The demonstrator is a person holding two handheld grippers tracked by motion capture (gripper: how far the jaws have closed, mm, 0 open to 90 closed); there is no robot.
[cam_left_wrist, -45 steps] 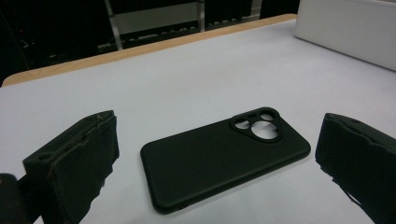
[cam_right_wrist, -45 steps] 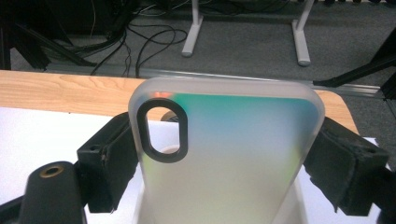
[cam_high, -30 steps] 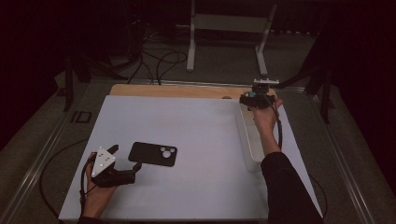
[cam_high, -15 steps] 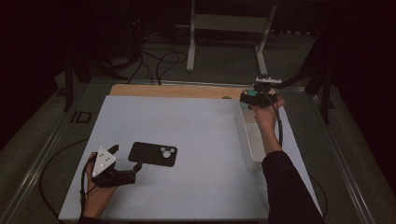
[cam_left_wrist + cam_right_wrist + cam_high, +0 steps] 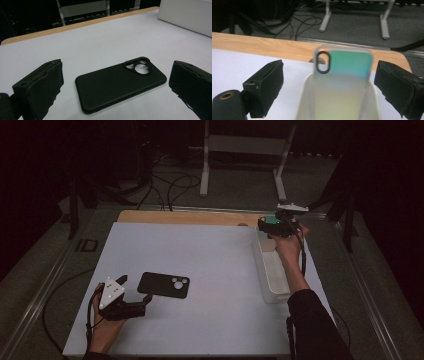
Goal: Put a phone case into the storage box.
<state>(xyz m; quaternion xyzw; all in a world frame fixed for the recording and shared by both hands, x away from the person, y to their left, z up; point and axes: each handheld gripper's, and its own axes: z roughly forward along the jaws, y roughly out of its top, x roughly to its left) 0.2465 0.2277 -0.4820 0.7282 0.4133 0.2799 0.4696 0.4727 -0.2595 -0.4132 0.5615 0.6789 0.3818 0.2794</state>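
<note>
We had set the iridescent case [image 5: 343, 82] in the tray [image 5: 272, 280], right gripper [image 5: 328, 85] fingers just spread wide; black case [image 5: 120, 82] remained between the left gripper's [image 5: 116, 87] wide fingers.

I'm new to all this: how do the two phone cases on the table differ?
The black case is matte and opaque; the shimmery case is glossy and rainbow-tinted. The black case lies flat on the white sheet; the shimmery case leans in the white tray. Both lie between open tongs.
</note>
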